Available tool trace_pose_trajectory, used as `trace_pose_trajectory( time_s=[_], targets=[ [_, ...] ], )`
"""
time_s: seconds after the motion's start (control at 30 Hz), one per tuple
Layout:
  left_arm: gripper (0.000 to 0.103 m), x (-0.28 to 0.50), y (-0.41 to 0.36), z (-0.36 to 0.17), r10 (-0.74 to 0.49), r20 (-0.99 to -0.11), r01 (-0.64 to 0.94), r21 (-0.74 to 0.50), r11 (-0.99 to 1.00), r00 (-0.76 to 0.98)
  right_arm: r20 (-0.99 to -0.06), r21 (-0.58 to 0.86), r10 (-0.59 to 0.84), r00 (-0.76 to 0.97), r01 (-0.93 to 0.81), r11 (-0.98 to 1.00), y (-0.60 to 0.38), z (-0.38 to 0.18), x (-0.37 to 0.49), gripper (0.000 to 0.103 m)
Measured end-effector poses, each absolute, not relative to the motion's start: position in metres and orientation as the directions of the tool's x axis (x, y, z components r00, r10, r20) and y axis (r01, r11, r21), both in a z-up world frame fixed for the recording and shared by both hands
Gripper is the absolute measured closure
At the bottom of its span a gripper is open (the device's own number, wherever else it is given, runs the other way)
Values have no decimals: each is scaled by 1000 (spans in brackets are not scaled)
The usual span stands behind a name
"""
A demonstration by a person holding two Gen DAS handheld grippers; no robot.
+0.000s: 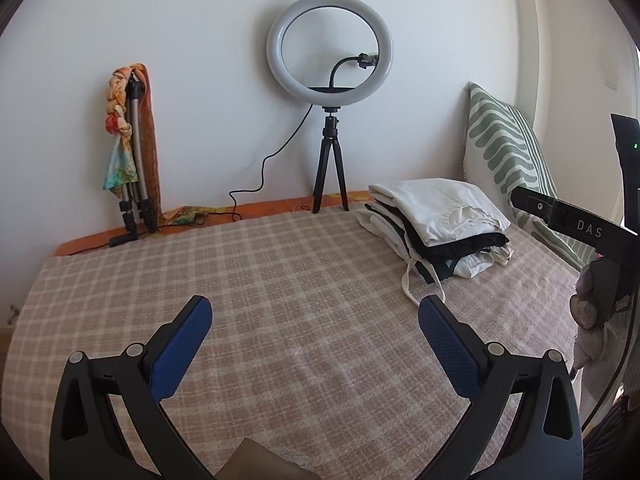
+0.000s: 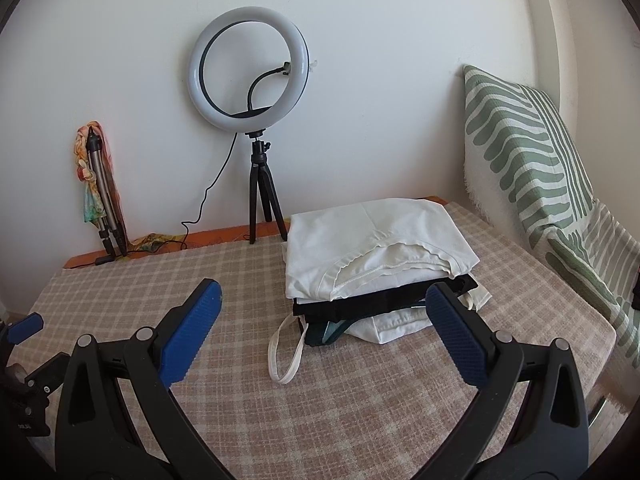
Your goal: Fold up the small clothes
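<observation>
A stack of folded small clothes lies on the checked blanket at the far right, white pieces with a black one between; it also shows in the right wrist view. A white strap loop hangs out of the stack toward me. My left gripper is open and empty over the bare blanket, left of the stack. My right gripper is open and empty just in front of the stack, its right finger overlapping the stack's near corner.
A ring light on a small tripod stands at the wall behind the blanket, with a cable. A folded tripod with a colourful scarf leans at the back left. A green-striped cushion stands at the right.
</observation>
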State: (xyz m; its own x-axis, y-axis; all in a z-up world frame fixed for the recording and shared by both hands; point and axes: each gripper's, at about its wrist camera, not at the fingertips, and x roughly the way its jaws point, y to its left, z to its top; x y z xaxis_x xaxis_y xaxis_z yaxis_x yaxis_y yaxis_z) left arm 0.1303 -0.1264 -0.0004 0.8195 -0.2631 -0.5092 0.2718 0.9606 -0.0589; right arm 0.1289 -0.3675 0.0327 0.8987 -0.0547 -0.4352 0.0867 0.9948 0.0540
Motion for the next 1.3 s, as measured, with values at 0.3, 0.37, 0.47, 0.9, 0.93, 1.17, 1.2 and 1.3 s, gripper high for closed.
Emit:
trace_pose_trajectory(
  time_s=[0.3,0.37,0.47,0.9,0.93,1.17,1.2,1.3],
  targets=[
    [0,126,-126,-1,-236,-505,260,-24,965,830,-410,33,-65,910,85,996,-362,36,123,0],
    [0,126,-126,-1,-234,-506,259,-22,966,830,-407,31,-67,911,87,996,-362,37,122,0],
    [0,126,-125,-1,-234,-507,257,-24,966,830,-407,32,-65,911,85,996,-362,37,123,0],
    [0,124,-125,-2,-229,-508,255,-19,967,830,-409,36,-66,910,89,995,-361,37,123,0],
    [0,124,-125,-2,-229,-508,255,-18,967,830,-410,35,-64,910,86,996,-362,37,123,0],
    [0,125,-126,-2,-230,-510,257,-18,966,829,-411,33,-68,909,90,995,-361,36,122,0],
    [0,125,-126,-2,-230,-512,257,-18,966,828,-412,32,-68,909,89,996,-361,36,122,0],
    [0,124,-126,-2,-230,-513,258,-17,966,827,-413,31,-69,908,90,995,-360,36,122,0]
  ],
)
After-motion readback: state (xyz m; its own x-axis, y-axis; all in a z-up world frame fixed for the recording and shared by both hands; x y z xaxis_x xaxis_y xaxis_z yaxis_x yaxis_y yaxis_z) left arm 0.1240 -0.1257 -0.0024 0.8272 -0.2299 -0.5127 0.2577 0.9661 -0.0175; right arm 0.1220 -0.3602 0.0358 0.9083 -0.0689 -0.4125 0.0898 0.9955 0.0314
